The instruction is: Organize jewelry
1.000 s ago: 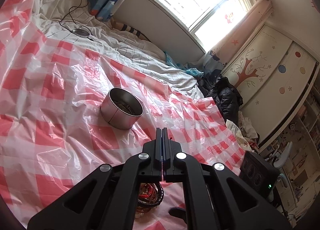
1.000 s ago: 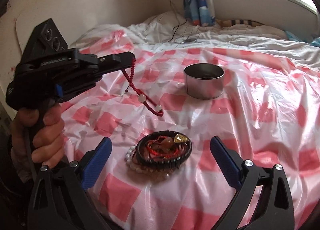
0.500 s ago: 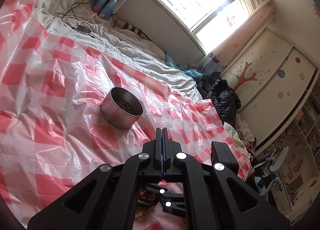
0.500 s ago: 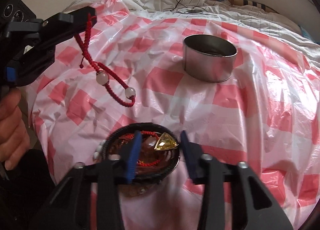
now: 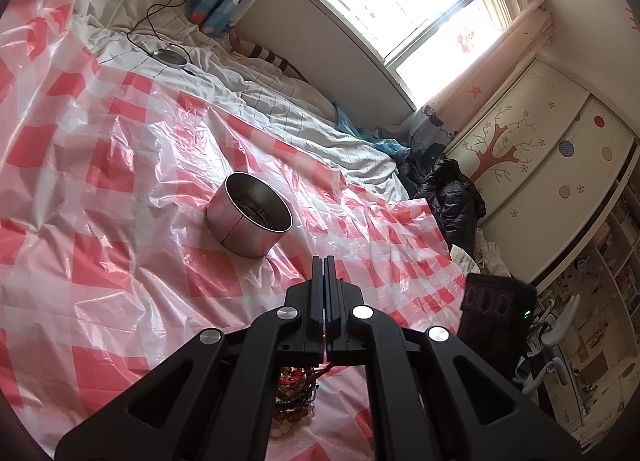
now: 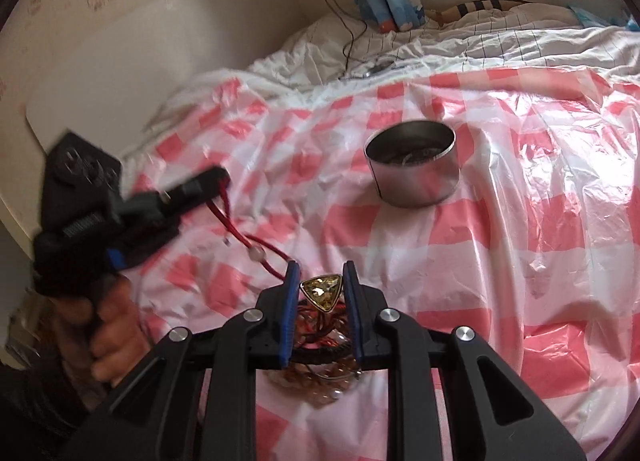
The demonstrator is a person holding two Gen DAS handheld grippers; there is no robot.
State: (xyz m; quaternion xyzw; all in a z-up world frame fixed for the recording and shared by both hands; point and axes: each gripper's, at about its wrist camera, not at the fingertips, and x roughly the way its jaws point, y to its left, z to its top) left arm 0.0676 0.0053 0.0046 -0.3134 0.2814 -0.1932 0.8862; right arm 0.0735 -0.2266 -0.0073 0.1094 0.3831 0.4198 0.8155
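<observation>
Your right gripper (image 6: pixel 320 281) has its blue pads (image 6: pixel 290 293) either side of a yellow triangular gem piece (image 6: pixel 321 291); the jaws are closing and narrow, pads look to be touching its edges, so it is gripped. It sits above the jewelry pile (image 6: pixel 320 353): dark coil bangle, amber beads, red cord, lying on the red-and-white checked plastic sheet (image 6: pixel 500 261).

Only the right wrist view shows the gem, and shows your left gripper (image 6: pixel 218 177) from the side with a red cord bracelet (image 6: pixel 256 249) pinched at its tip, two pale beads on it, hanging toward the pile. Your left hand (image 6: pixel 108 325) is on the handle; that part is blurred.

The left wrist view shows the left gripper (image 5: pixel 323 265) fully closed, fingers flat together, just a sliver of red cord under them, and part of the pile (image 5: pixel 294 401) below. The bracelet itself is hidden there. The right gripper's black body (image 5: pixel 496 313) is at the right edge.

Count: one metal tin (image 5: pixel 249 215), open, upright, well apart from the pile, something metallic inside, can't make it out. One pile, one bracelet, one gem, two grippers. One cable with a round disc (image 5: pixel 170 57) on the white bedding.
</observation>
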